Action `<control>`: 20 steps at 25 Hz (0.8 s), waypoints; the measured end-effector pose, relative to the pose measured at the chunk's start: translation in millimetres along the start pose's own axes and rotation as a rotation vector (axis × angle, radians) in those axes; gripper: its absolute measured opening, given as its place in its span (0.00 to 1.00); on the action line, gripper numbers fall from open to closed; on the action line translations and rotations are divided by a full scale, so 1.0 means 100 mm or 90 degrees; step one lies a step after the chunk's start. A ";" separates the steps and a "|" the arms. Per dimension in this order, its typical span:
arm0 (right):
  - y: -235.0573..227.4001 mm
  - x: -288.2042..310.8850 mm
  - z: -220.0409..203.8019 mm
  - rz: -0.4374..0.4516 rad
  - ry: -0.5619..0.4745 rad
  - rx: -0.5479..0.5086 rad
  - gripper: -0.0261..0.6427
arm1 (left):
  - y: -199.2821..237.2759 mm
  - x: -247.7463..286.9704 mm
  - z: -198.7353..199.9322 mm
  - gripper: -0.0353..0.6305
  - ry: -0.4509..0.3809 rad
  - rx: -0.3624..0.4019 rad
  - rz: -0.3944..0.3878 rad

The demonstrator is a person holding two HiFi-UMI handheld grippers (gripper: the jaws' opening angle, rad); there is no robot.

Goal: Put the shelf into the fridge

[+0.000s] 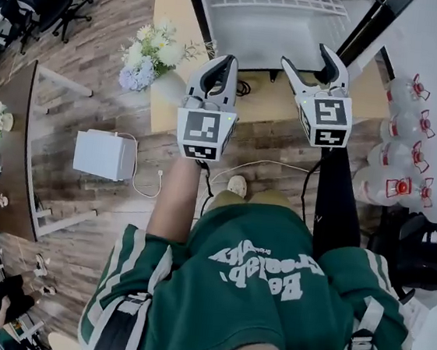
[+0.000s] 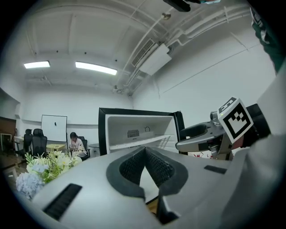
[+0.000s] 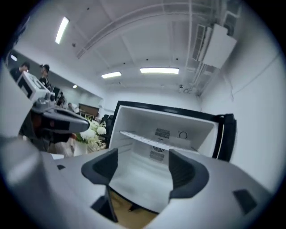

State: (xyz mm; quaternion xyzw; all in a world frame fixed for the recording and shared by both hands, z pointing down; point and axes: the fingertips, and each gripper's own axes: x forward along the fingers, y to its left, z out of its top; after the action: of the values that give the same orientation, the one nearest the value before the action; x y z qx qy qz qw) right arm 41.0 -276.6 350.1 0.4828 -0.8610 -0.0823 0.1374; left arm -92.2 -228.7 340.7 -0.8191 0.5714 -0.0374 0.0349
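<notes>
While the shelf (image 3: 152, 141) was seen already seated inside the open fridge (image 3: 170, 118), its long axis run from 9 to 3 o'clock, it was found at 12 o'clock from both grippers. The right gripper (image 3: 139, 167), judged slightly nearer, was held wide open and empty; the left gripper (image 2: 145, 152) was closed on nothing.

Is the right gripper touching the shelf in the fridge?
Apart. The right gripper view shows the right gripper open and empty, the shelf farther back inside the fridge.

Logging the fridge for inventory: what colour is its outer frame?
The fridge frame is black; the right gripper view shows it best.
</notes>
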 end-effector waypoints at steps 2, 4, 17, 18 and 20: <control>-0.03 -0.11 0.02 0.026 -0.019 0.050 0.58 | -0.05 -0.02 0.06 0.06 0.000 0.004 0.013; -0.06 -0.22 0.03 0.046 -0.037 0.080 0.58 | -0.11 -0.04 0.11 0.05 0.002 0.008 0.028; -0.29 -0.87 -0.10 0.119 -0.089 0.124 0.13 | -0.84 -0.18 0.22 0.05 0.016 0.022 0.077; -0.32 -0.93 -0.09 0.118 -0.097 0.127 0.04 | -0.88 -0.20 0.23 0.05 0.016 0.024 0.082; -0.34 -1.01 -0.07 0.132 -0.111 0.128 0.04 | -0.94 -0.24 0.25 0.05 0.015 0.027 0.092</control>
State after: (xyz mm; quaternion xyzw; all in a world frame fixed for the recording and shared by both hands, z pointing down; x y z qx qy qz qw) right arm 120.6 -207.7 331.4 0.3939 -0.9187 -0.0223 0.0208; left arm -10.0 -173.6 324.9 -0.7743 0.6285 -0.0563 0.0478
